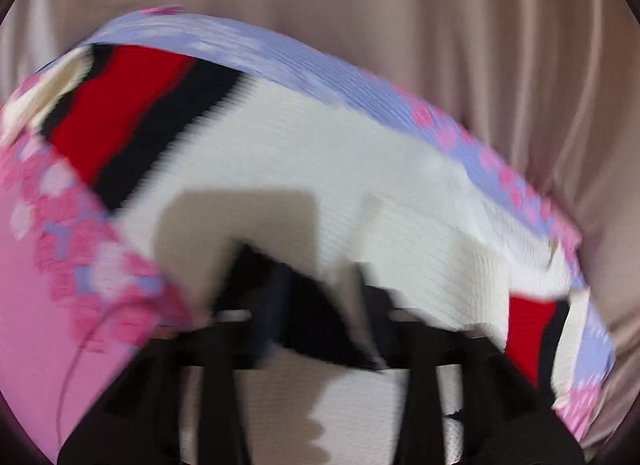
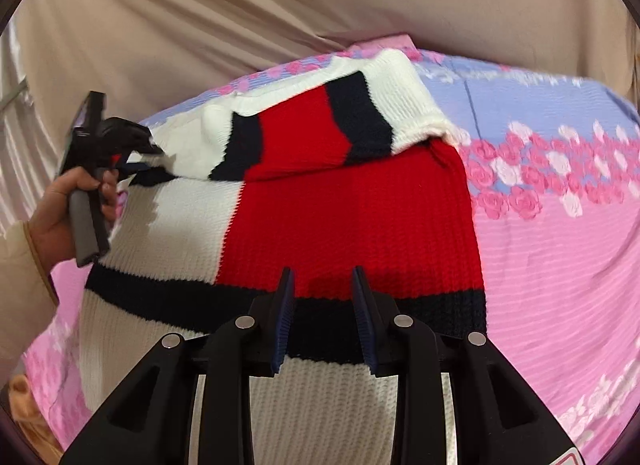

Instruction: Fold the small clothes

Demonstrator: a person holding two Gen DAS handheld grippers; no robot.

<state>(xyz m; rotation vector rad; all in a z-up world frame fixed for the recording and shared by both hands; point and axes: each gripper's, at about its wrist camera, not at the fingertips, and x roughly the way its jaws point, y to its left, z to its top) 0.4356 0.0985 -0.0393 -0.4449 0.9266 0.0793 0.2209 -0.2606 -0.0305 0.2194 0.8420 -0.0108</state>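
Surface: floral pink-and-lilac sheet (image 2: 560, 249), beige curtain (image 2: 240, 5) behind.
Right gripper (image 2: 323, 289): jaws parted, empty, over the sweater's navy stripe.
Sweater (image 2: 320, 205): chunky ribbed knit, red, white, navy; sleeve folded across.
Left gripper (image 2: 150, 147): hand-held, pinching the sleeve's white edge.
Left view: motion-blurred, fingers indistinct.

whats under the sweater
The sweater lies on a pink and lilac flowered sheet, which shows all round it. One sleeve is folded across its top. Anything between sweater and sheet is covered and cannot be seen.
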